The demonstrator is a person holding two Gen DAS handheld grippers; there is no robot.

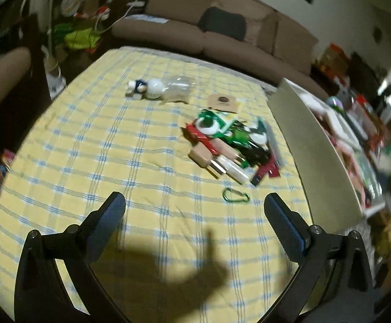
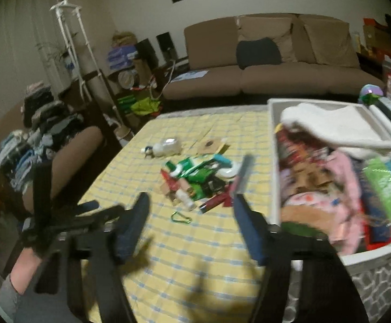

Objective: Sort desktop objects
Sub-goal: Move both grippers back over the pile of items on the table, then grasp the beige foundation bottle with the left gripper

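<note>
Green carabiner [image 1: 235,195] | lies flat | long axis left-right | tablecloth [image 1: 87,161]

Table [image 1: 87,148] under yellow checked cloth [image 2: 195,255]. On it: heap of small packets and tubes [image 1: 227,145], green carabiner [image 1: 235,195] just beside heap, clear bottle [image 1: 173,88] farther back, white basket [image 2: 273,161] at right edge.

Left gripper [image 1: 194,202] had black arms with silver round screw heads and dark blue textured pads [image 1: 285,222]. Right gripper [image 2: 191,204] matched it: black frame, blue pads [image 2: 249,231], blurred. A grey sleeve [image 2: 5,298] showed at the person's left wrist, beside a black strap.
</note>
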